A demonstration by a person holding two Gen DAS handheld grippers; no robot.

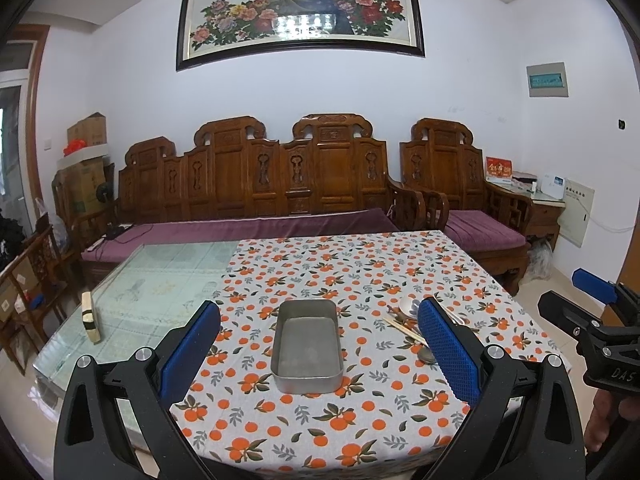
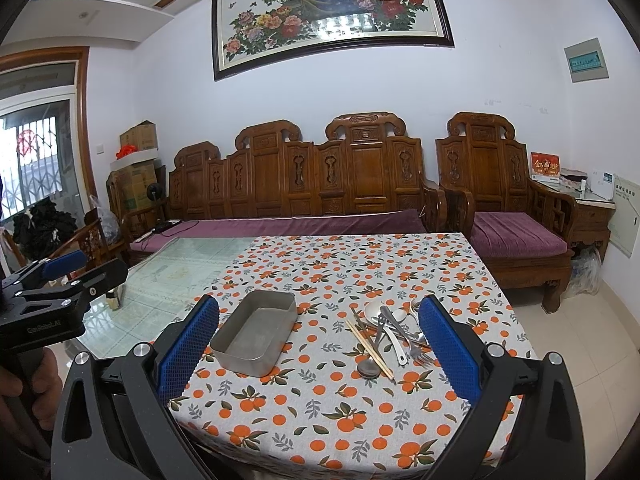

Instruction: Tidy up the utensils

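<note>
An empty rectangular metal tray [image 1: 306, 348] [image 2: 256, 332] sits on the orange-print tablecloth [image 2: 340, 408]. To its right lies a loose pile of utensils: wooden chopsticks [image 2: 370, 344], white spoons [image 2: 376, 310], a metal fork [image 2: 416, 346] and a metal spoon [image 2: 369, 369]. In the left wrist view the chopsticks [image 1: 404, 330] and a white spoon [image 1: 408, 305] show partly behind a blue finger. My left gripper [image 1: 318, 308] [image 2: 92, 268] hovers open in front of the tray. My right gripper [image 2: 318, 306] [image 1: 576, 300] is open too, between tray and pile, holding nothing.
The cloth covers the table's right part; bare glass top [image 1: 160, 288] lies to the left with a small wooden block [image 1: 91, 318] standing on it. A carved wooden sofa [image 1: 256, 184] and armchair [image 2: 500, 200] stand behind the table. A hand [image 2: 36, 384] holds the left gripper's handle.
</note>
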